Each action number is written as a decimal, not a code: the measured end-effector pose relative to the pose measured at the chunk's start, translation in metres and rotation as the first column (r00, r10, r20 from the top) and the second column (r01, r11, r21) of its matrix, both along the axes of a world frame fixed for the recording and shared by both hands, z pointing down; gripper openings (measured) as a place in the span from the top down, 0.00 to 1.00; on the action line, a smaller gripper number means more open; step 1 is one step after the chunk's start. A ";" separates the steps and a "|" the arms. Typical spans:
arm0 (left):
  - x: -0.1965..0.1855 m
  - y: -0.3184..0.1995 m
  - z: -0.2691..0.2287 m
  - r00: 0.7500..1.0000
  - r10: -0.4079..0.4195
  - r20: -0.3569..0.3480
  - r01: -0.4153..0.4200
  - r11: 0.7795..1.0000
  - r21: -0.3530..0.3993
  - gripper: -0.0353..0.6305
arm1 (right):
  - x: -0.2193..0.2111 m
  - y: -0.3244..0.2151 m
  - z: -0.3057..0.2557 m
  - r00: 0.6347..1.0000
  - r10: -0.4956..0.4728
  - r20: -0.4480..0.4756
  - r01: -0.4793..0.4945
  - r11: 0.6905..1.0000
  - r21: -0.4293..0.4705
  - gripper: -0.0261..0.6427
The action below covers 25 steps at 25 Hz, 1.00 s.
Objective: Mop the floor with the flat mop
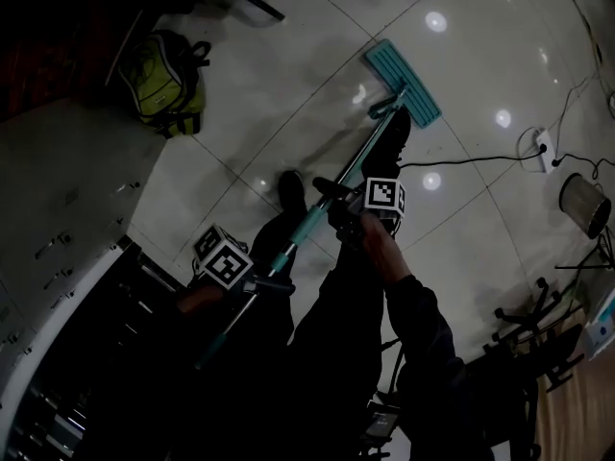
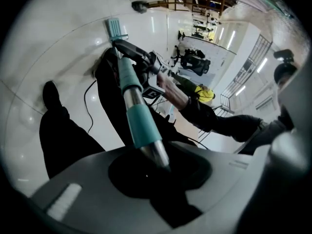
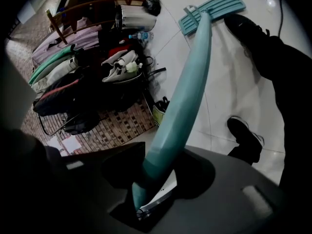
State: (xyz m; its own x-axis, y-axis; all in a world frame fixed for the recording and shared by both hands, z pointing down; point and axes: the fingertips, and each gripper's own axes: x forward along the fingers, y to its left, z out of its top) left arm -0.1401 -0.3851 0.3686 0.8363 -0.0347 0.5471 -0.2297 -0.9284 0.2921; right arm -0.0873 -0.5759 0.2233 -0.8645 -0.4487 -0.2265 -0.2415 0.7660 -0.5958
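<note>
1. Gripping the flat mop point(image 1: 402, 82) by its handle point(image 1: 309, 230), both tools were clenched. The left hand-held gripper point(image 2: 161, 165) was closed on the bare metal tube just below a teal sleeve. The right hand-held gripper point(image 3: 148, 191) was closed on the teal grip farther along toward the mop's head.
2. The only print in view was the black-and-white square markers on each gripper's cube. Nothing on the mop could be read.
3. From the head view, the handle's long axis ran from lower left, by the person's legs, up to the upper right, pointing away from the person.
4. The teal mop head lay flat on the glossy white floor point(image 1: 288, 75). Its own long side lay crosswise to the handle, just beside a dark shoe point(image 1: 396, 134).
5. A yellow-green backpack point(image 1: 165, 77) sat on the floor well to the left, and a black cable point(image 1: 461, 161) trailed off to the right of the mop.
</note>
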 end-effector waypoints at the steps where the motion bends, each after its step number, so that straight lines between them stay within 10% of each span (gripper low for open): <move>1: -0.002 -0.004 -0.001 1.000 -0.004 -0.006 0.004 1.000 0.000 0.79 | -0.003 -0.004 -0.001 1.000 0.004 -0.004 -0.004 1.000 -0.006 0.70; 12: 0.075 -0.010 -0.076 0.997 0.046 -0.054 -0.048 0.998 -0.046 0.79 | 0.080 -0.013 -0.075 0.992 0.061 0.110 -0.061 0.998 -0.006 0.71; 25: 0.239 -0.016 -0.220 0.995 0.084 0.050 -0.084 0.996 0.005 0.79 | 0.253 -0.008 -0.239 0.976 0.128 0.179 -0.139 0.989 0.048 0.72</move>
State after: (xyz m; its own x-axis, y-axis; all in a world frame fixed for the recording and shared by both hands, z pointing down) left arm 0.0987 -0.4010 0.1488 0.8083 0.0302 0.5880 -0.1650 -0.9470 0.2756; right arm 0.1658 -0.5838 -0.0161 -0.7426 -0.5384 -0.3984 -0.2402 0.7694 -0.5919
